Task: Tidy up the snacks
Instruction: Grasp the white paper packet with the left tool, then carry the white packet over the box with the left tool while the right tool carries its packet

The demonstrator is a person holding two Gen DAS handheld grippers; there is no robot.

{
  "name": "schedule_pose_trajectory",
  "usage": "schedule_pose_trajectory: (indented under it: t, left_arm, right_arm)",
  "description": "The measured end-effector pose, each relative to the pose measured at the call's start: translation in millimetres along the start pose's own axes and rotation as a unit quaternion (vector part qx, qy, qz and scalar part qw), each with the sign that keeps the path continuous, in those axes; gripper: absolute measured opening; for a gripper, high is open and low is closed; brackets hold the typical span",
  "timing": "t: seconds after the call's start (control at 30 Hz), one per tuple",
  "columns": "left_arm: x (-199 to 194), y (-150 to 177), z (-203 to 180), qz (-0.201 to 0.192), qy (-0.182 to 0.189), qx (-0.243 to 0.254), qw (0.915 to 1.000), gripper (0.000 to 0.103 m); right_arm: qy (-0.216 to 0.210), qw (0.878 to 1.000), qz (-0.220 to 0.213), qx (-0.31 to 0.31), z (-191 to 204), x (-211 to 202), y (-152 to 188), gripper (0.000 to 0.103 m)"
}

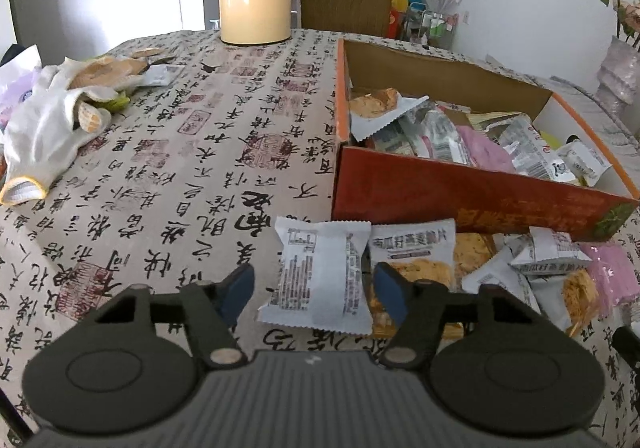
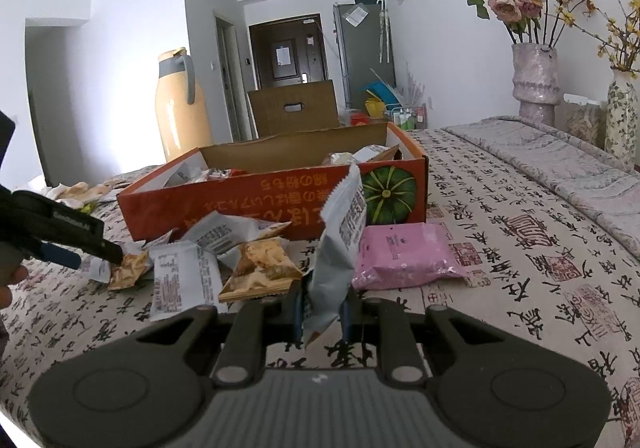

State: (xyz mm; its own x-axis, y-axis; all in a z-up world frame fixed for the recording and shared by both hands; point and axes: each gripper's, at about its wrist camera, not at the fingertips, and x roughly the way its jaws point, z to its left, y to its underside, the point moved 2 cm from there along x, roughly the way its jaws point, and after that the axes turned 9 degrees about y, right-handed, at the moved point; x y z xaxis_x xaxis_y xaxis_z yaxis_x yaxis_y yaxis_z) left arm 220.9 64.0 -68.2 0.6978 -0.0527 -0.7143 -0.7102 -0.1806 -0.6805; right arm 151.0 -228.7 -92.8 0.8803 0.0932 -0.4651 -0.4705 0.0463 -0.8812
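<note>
Your right tongs [image 2: 322, 314] point slightly down and are clamped on one grey snack packet [image 2: 342, 232], held upright near the orange box [image 2: 248, 204]. Your left tongs [image 1: 316, 288] tilt steeply down, apart, straddling a white packet [image 1: 320, 276] on the worktop [image 1: 168, 176] — not pressing. One pink packet [image 2: 404, 252] lies at 2 o'clock.

Orange box [image 2: 256, 200] w/ green pumpkin print, pink packet [image 2: 404, 254], calligraphy-print tablecloth [image 1: 168, 176]

Upside-down calligraphy characters on tablecloth [image 1: 168, 176], upside-down Japanese lettering on orange box [image 2: 280, 196]
</note>
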Motion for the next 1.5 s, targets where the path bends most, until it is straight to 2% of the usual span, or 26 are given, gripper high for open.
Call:
schedule_pose_trajectory:
  t: [0.13,0.3,1.0,1.5]
  left_arm:
    - [1,-1,1,0.0,0.01,-0.005,0.9999,0.049]
    - [0,-1,5,-0.004,0.025,-0.015,0.9996,0.044]
    - [-26,0,1,-0.037,0.035,-0.001,0.9987,0.043]
    - [-51,-28,-33,-0.087,0.06,0.028,0.994,0.043]
  right_arm:
    - [-0.001,1.0,0.002,0.001,0,4,0,0.017]
    - [-0.001,1.0,0.008,-0.001,1,8,2,0.017]
    - [0.002,1.0,-0.001,-0.005,3,6,-3,0.017]
    - [-0.008,0.997,-0.072,-0.015,16,13,-61,0.017]
